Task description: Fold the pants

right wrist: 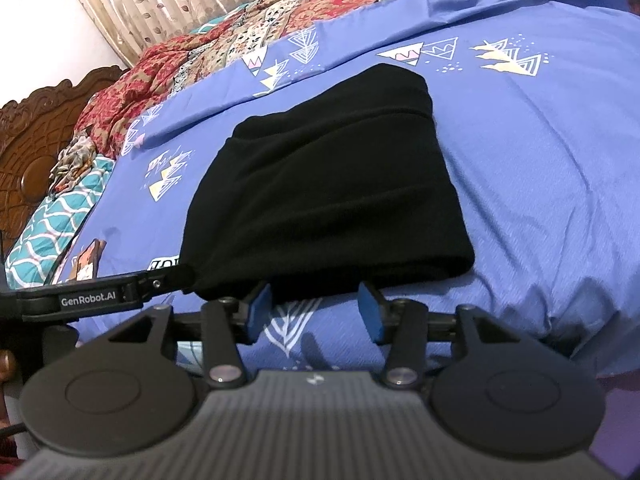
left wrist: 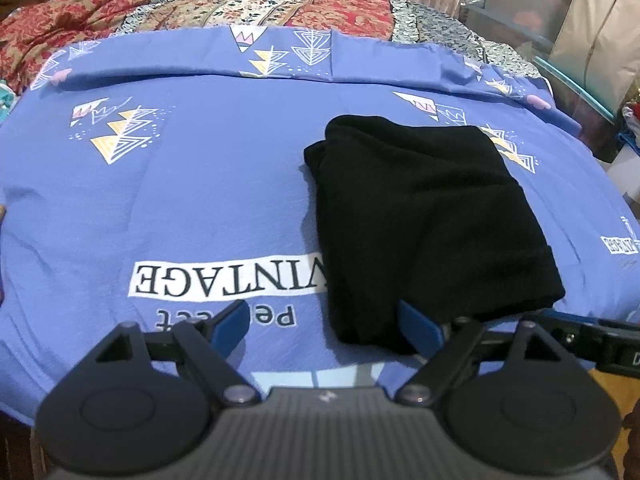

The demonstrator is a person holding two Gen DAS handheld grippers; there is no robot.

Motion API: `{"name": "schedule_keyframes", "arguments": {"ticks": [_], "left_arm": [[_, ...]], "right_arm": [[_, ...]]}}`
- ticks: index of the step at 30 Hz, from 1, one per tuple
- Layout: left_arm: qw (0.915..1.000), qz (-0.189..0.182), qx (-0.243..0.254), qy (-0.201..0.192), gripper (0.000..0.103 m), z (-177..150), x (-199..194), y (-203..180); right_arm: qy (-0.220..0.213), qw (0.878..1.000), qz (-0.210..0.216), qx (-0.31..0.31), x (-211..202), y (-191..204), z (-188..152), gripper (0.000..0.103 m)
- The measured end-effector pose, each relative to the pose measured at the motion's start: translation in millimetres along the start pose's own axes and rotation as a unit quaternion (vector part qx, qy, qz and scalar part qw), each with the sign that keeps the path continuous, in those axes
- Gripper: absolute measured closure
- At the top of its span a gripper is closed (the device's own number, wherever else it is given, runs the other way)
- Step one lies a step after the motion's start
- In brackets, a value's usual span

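The black pants point(left wrist: 424, 220) lie folded into a compact rectangle on the blue bedsheet point(left wrist: 180, 200). They also show in the right wrist view point(right wrist: 320, 184). My left gripper point(left wrist: 324, 328) is open and empty at the pants' near left corner, its right finger touching the near edge. My right gripper point(right wrist: 316, 312) is open and empty just in front of the pants' near edge. The left gripper's finger point(right wrist: 160, 284) reaches in from the left, against the near left corner. The right gripper's arm point(left wrist: 592, 336) shows at the right of the left wrist view.
A red patterned quilt point(left wrist: 200, 8) lies bunched at the far side of the bed. Plastic storage bins point(left wrist: 532, 8) stand at the right. A carved wooden headboard point(right wrist: 28, 132) and a teal patterned pillow point(right wrist: 52, 232) are at the left.
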State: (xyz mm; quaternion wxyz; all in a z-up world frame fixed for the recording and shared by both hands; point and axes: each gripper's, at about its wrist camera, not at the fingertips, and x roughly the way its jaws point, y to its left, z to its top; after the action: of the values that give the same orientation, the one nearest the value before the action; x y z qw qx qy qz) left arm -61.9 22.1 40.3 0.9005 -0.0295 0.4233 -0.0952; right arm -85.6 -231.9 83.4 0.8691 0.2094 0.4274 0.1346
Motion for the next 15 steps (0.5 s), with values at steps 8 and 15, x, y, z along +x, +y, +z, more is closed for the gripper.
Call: {"name": "schedule_keyframes", "arguments": {"ticks": [8,15], "left_arm": [[0.9994,0.030,0.004,0.018,0.014,-13.3,1.6,4.3],[0.9985,0.050,0.017,0.016,0.005,-20.7,-5.4,-0.8]], "right_arm": [[0.011,1.000,-0.007,0.019,-0.8,0.7,-6.0,0.044],[0.015,1.000,0.001,0.021,-4.1,3.4,-11.5,0.035]]}}
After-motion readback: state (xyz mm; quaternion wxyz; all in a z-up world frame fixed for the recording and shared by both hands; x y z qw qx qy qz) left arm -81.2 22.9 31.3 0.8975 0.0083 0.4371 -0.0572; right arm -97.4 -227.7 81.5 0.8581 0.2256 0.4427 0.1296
